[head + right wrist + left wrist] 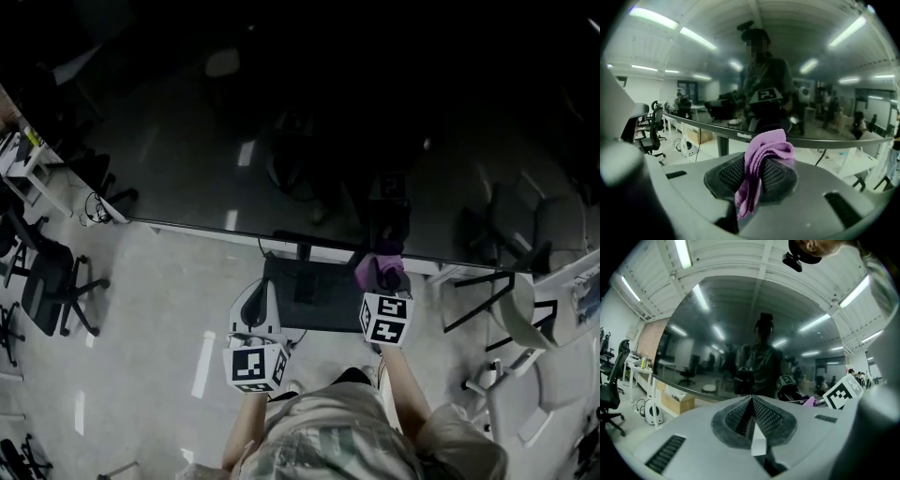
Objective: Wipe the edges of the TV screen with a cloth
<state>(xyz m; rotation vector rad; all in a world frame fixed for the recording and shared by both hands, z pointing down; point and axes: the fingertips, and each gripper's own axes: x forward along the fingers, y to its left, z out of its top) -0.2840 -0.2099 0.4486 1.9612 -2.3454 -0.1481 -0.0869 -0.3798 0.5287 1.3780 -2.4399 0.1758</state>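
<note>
Near the lower edge of the TV screen [281,122], I have the right gripper [382,278] clamped on a bunched purple cloth [761,159]. Its jaws are pinched tight on the folds, with a tail of fabric hanging below them. The cloth sits right up at the bottom bezel [736,132], a little right of the stand [302,251], though I cannot tell whether it is actually pressing on the frame. The left gripper [751,401] has its jaws closed together on nothing and hangs back, lower and to the left, clear of the screen. The dark glass shows only reflections and no sign of which edges have been wiped. I would therefore judge the bottom edge to be in progress at most, with the side and top edges yet to do.
</note>
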